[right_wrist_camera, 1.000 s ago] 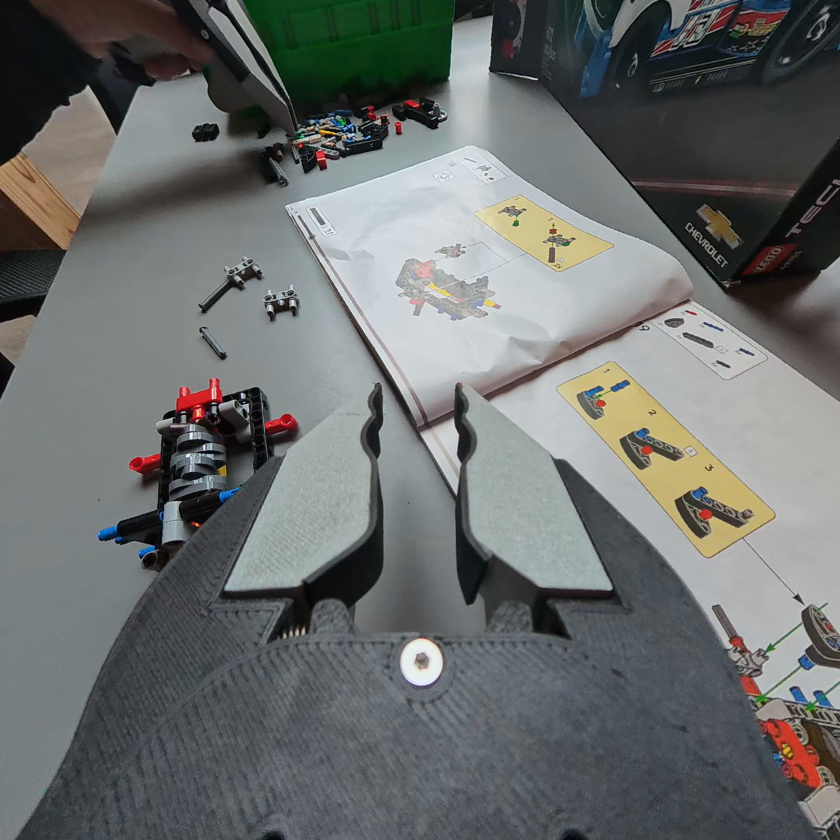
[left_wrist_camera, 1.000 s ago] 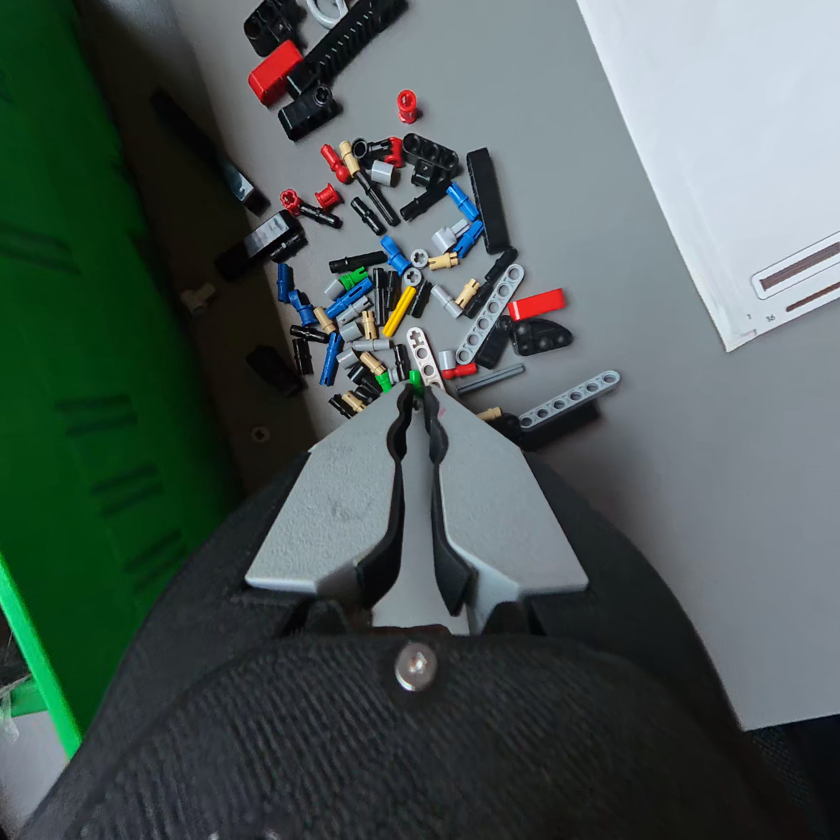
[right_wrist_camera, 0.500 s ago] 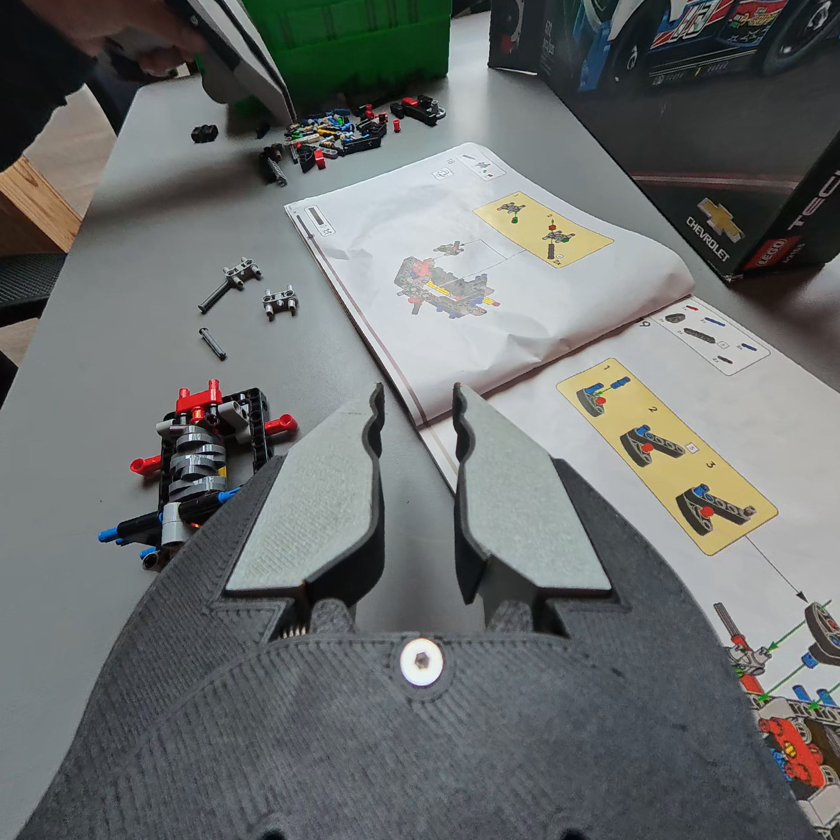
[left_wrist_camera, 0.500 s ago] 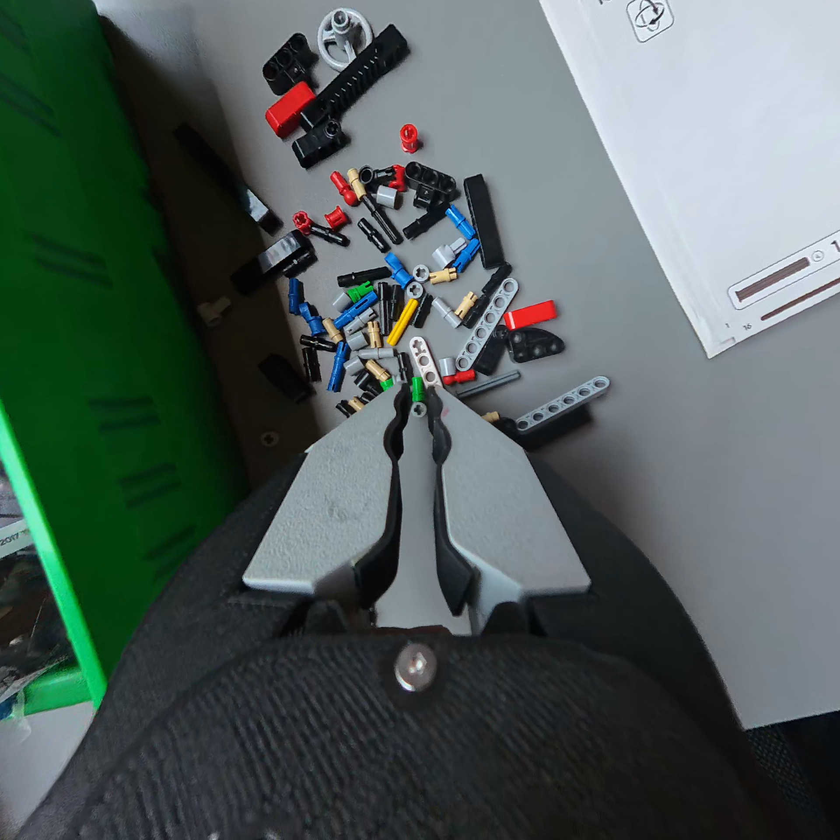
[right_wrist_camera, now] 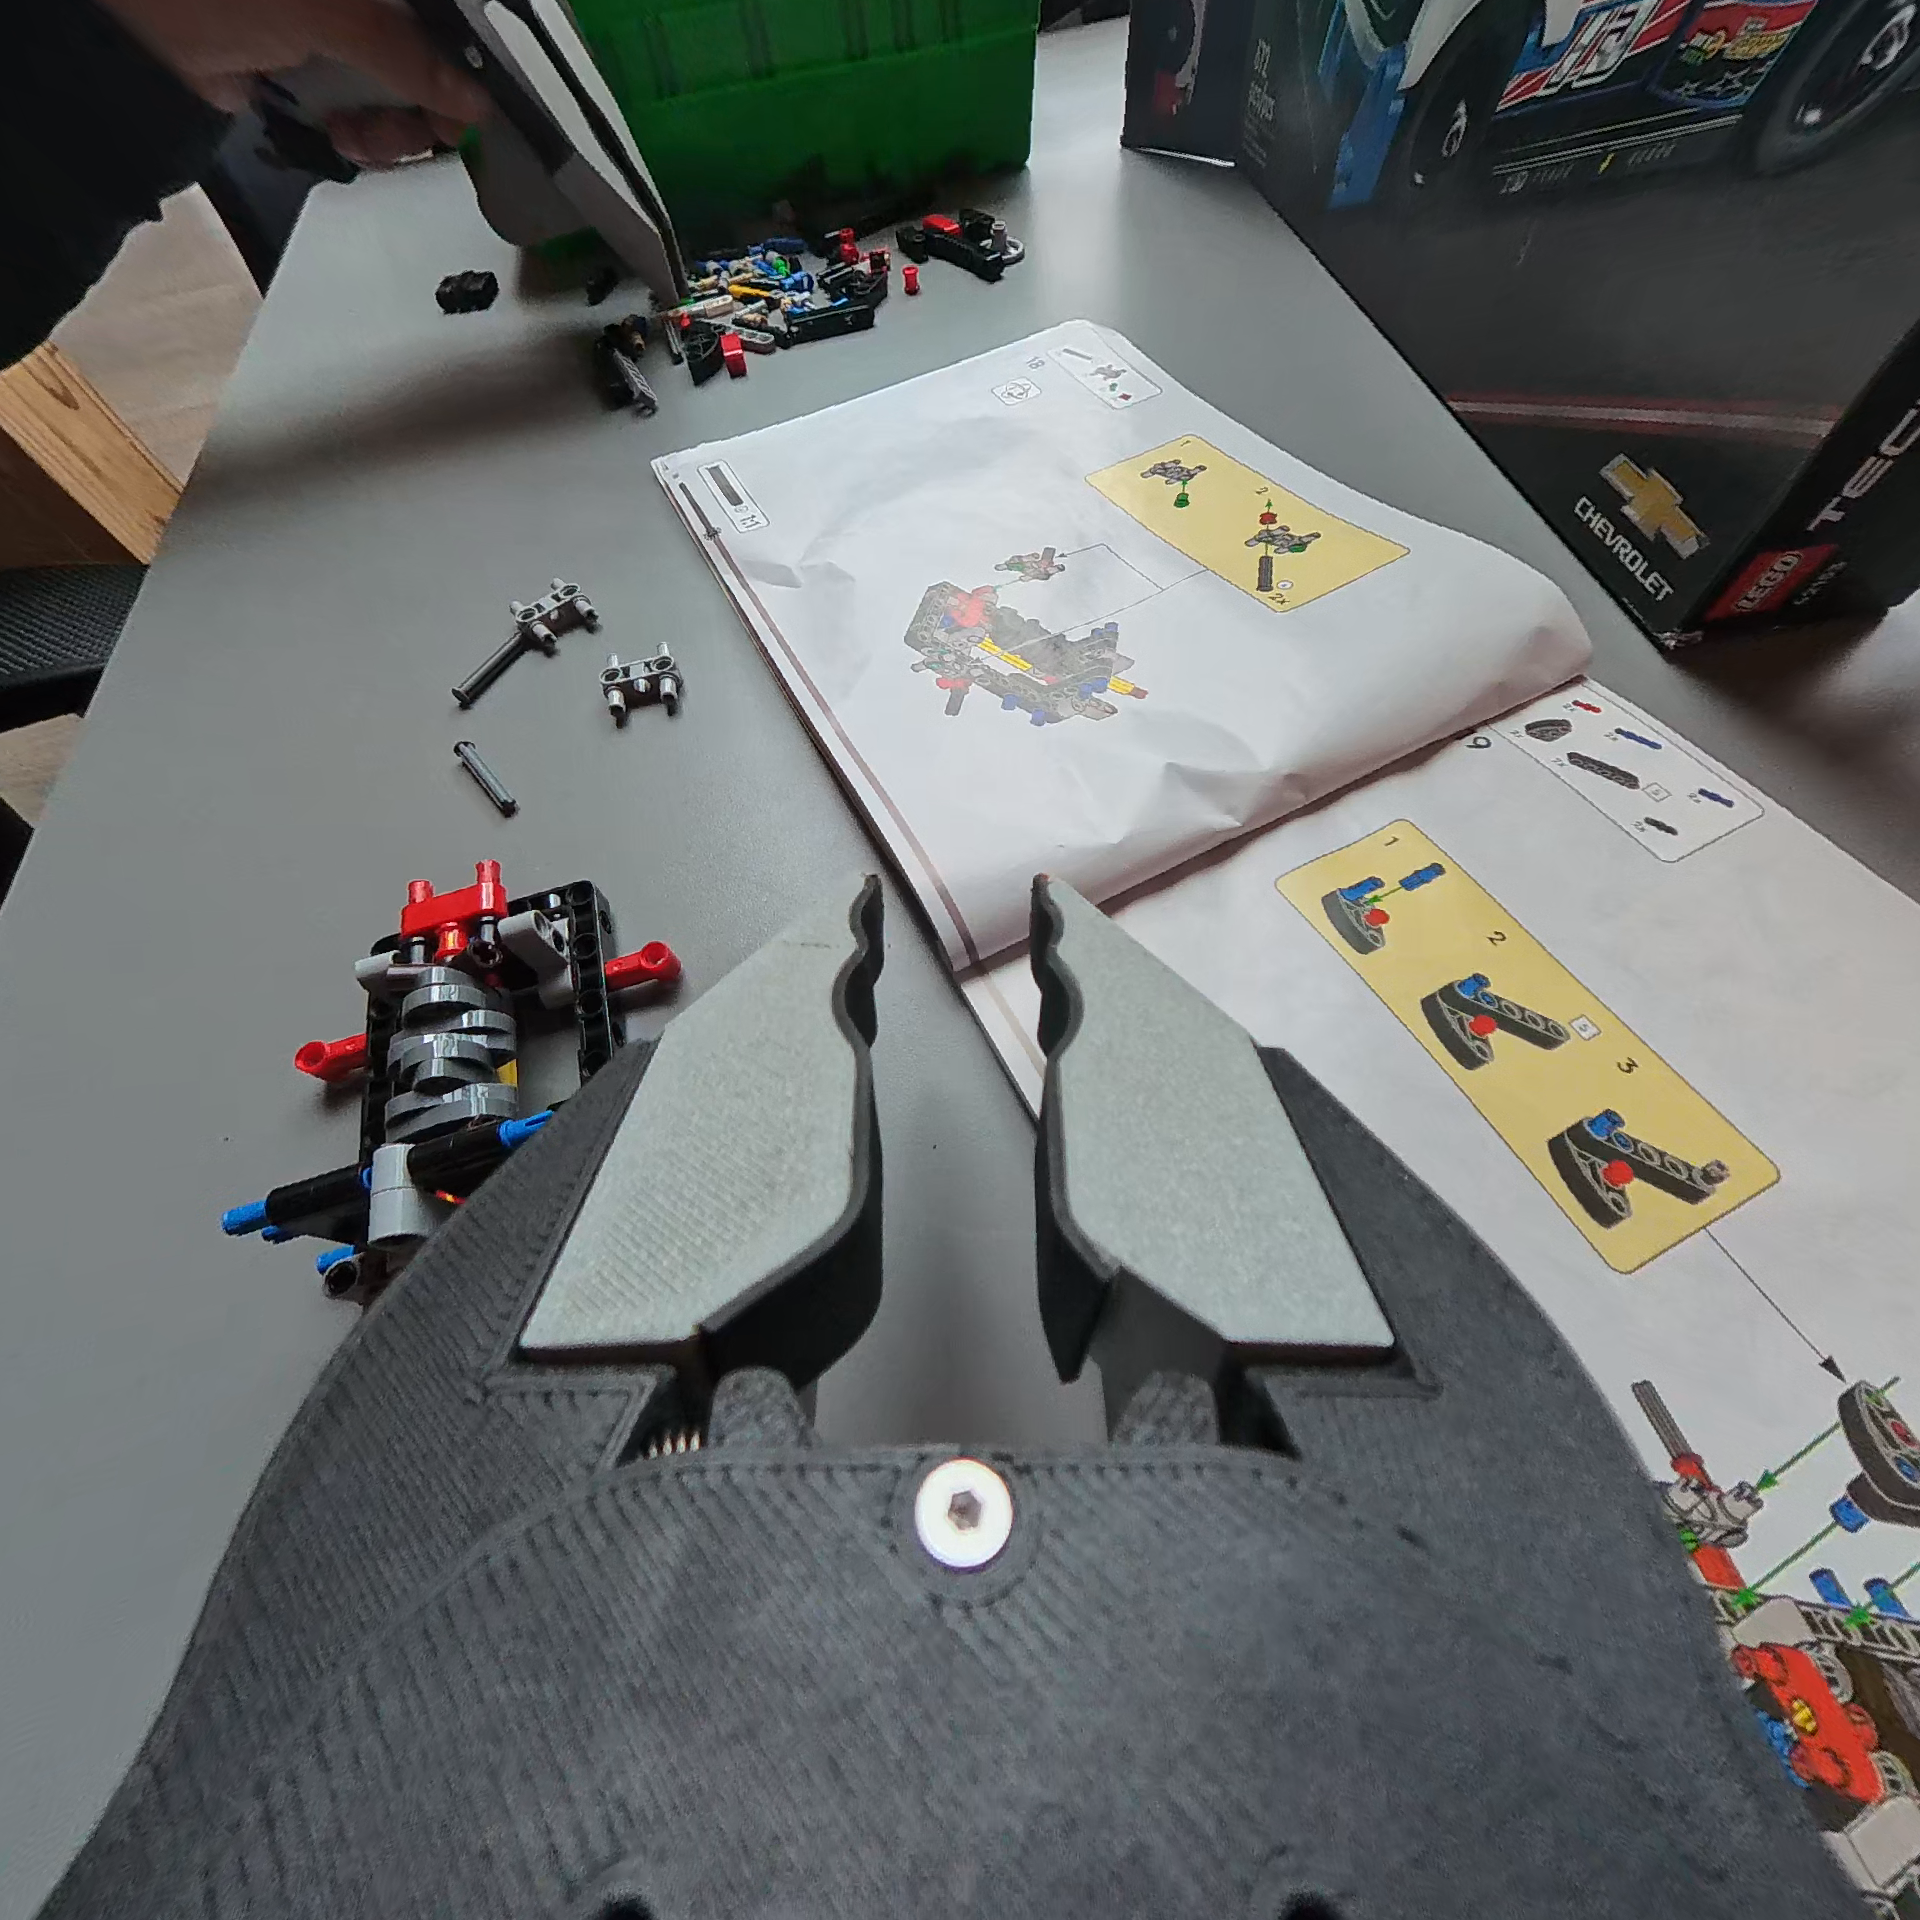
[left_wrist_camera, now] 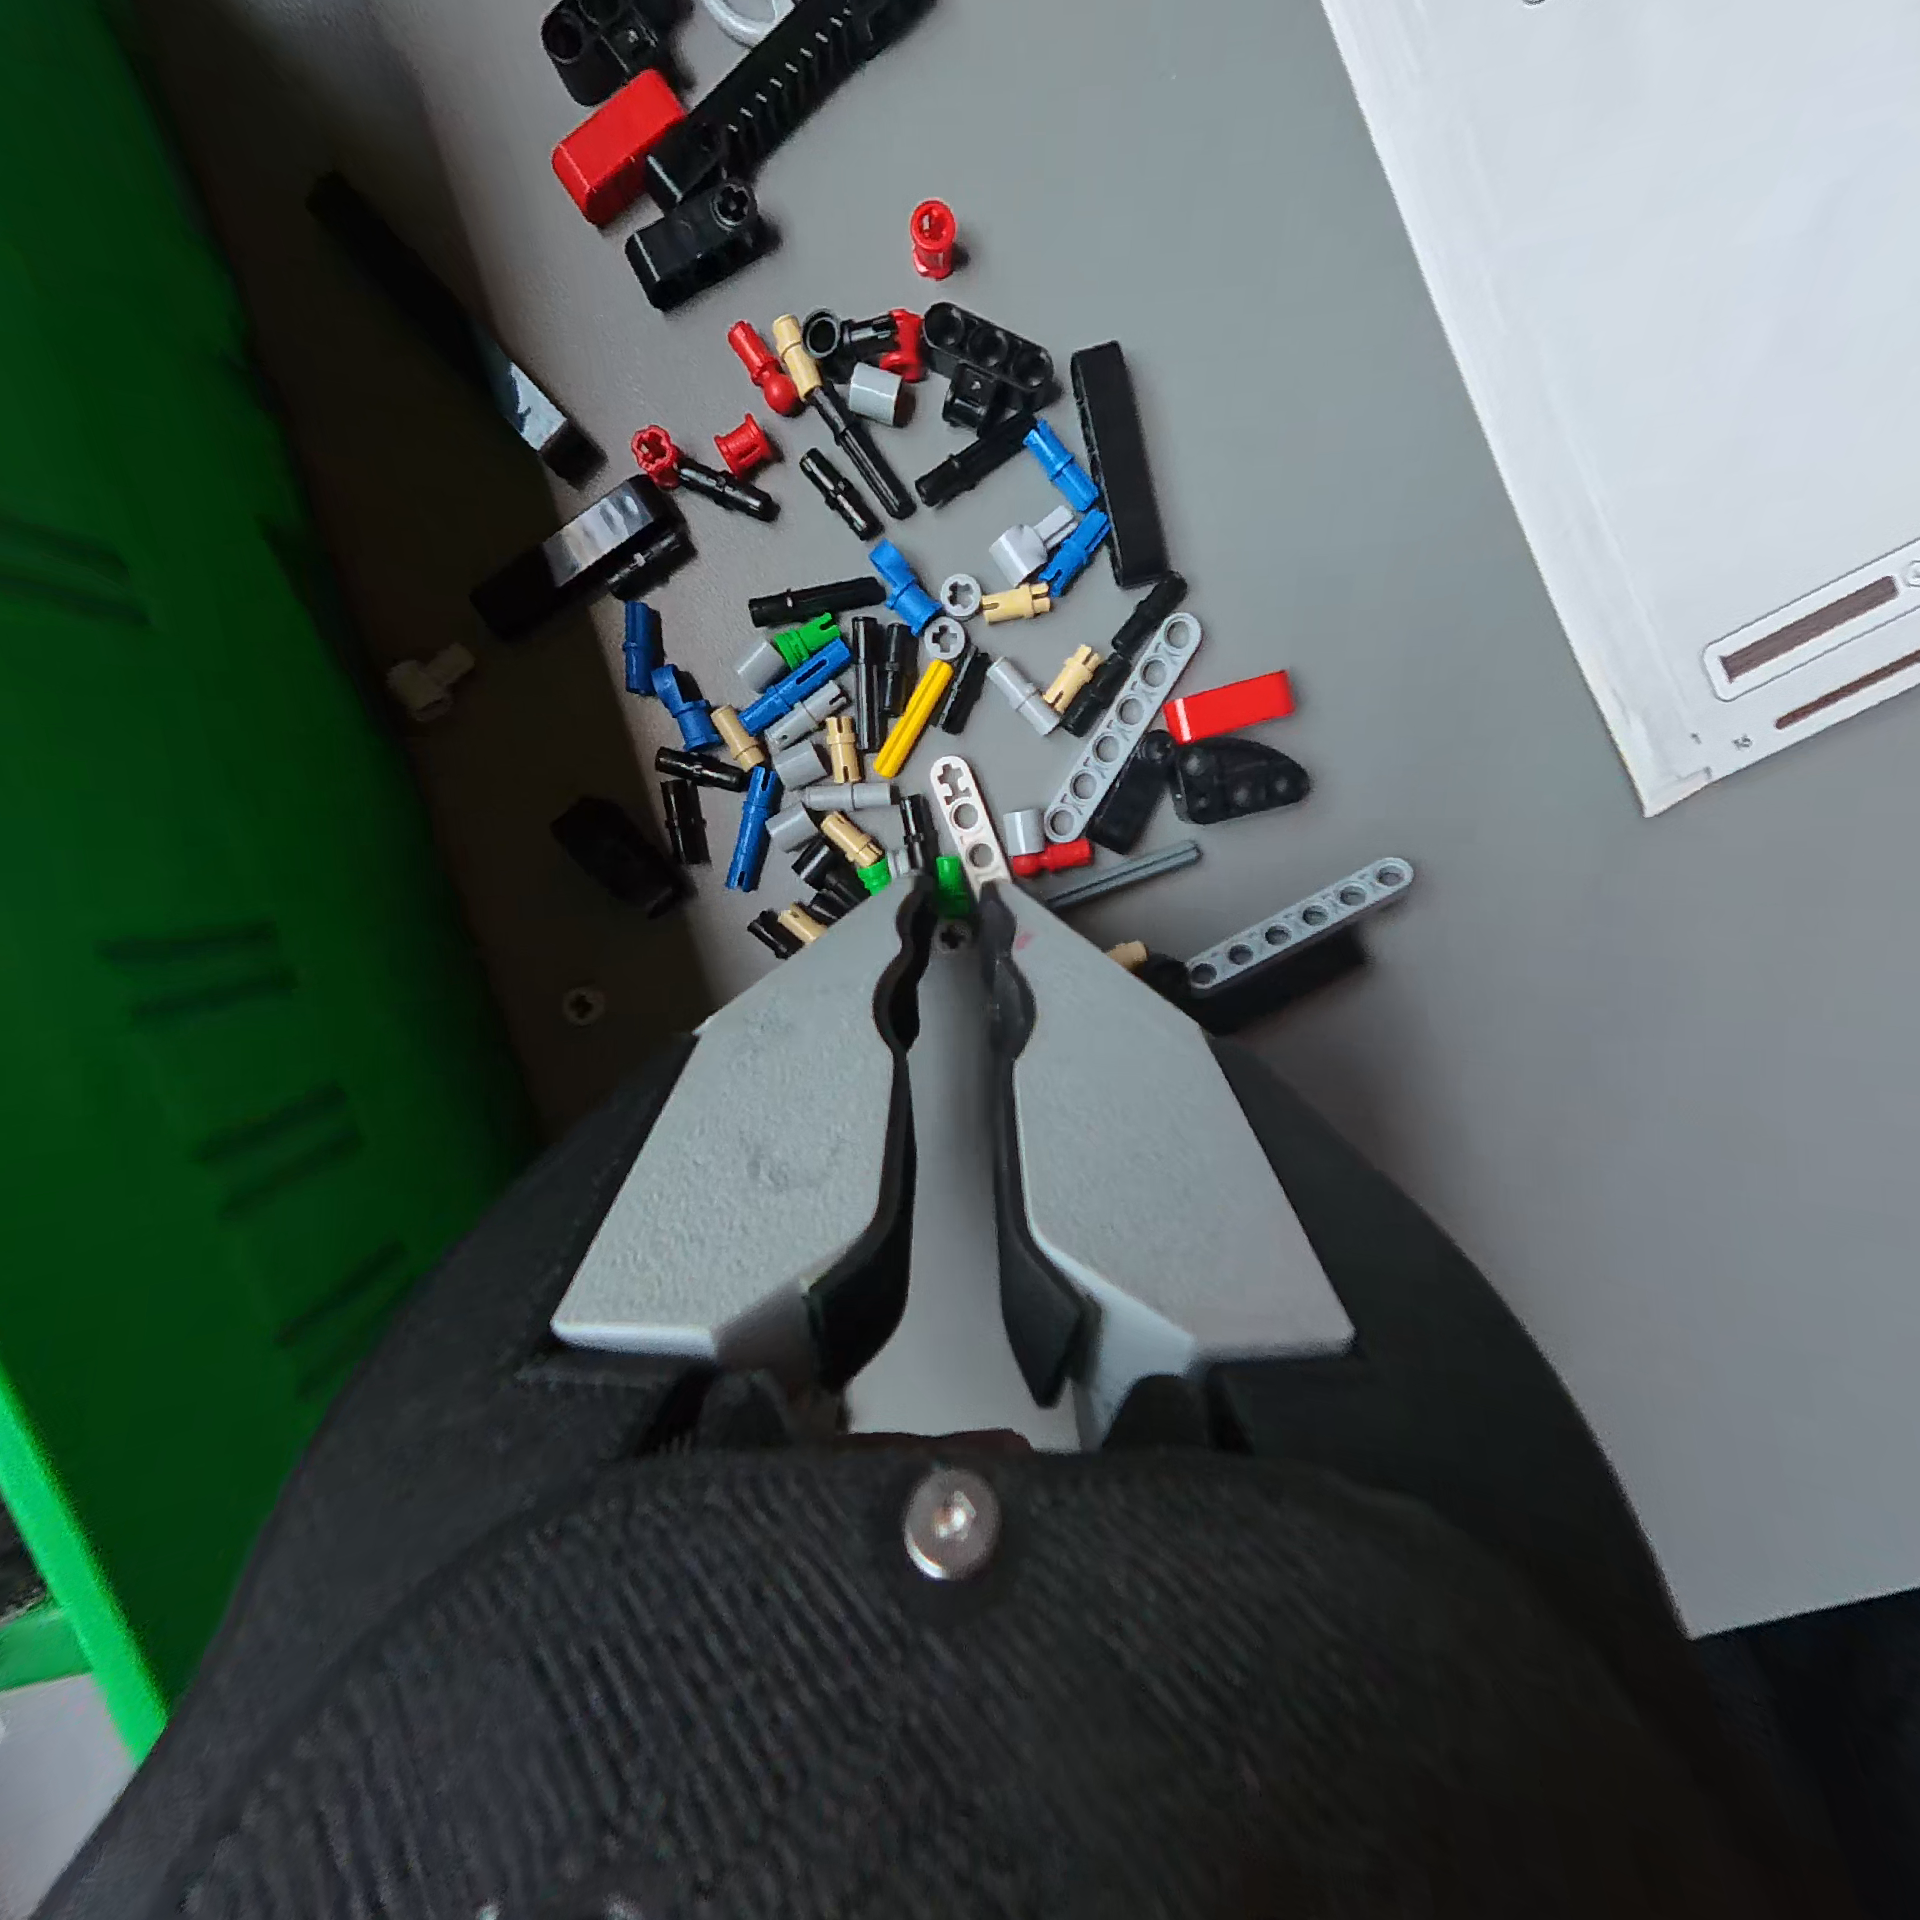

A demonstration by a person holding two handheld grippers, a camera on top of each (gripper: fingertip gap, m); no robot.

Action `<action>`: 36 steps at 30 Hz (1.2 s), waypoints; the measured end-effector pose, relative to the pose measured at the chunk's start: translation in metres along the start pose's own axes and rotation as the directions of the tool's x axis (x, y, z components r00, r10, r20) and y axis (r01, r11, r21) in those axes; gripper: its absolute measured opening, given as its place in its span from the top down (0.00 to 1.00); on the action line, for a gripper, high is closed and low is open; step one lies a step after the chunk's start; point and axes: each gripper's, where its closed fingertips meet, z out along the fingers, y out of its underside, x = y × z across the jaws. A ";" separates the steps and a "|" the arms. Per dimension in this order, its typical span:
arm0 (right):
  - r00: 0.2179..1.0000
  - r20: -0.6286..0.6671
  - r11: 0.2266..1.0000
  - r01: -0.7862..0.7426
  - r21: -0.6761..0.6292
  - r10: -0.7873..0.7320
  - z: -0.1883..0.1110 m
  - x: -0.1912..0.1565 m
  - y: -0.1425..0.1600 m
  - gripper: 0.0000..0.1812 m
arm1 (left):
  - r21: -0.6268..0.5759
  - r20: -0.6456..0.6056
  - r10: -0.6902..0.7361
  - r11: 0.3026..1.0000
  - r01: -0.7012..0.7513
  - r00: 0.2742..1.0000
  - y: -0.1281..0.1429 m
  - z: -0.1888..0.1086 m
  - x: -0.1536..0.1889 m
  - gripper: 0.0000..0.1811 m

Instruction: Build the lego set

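Note:
A pile of small Lego Technic parts lies on the grey table. My left gripper is at the pile's near edge, shut on a small green pin at its fingertips. It also shows far off in the right wrist view, held by a hand and tipped down into the pile. My right gripper is open and empty above the table. A partly built black, grey and red assembly lies just left of it.
An open instruction booklet lies right of the right gripper. A green bin stands behind the pile and a dark Lego box at the far right. Two small grey sub-assemblies and a dark axle lie loose. Left tips to right tips: about 40 centimetres. From my right tips it is roughly 15 centimetres to the dark axle; from my left, 30 centimetres.
The left gripper rose slightly, then came back down close to the pile, with the green pin still at its tips. The right gripper has barely moved.

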 end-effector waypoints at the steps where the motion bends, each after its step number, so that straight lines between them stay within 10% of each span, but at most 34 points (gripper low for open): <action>1: 1.000 0.001 1.000 0.001 -0.001 -0.001 0.000 0.000 0.000 0.86 | -0.004 0.005 0.002 1.000 -0.002 1.000 0.000 0.001 -0.001 0.96; 36: 1.000 0.009 1.000 0.019 -0.022 -0.019 0.002 -0.003 0.003 0.88 | -0.044 -0.029 -0.015 0.999 0.014 0.999 0.001 0.003 -0.004 0.98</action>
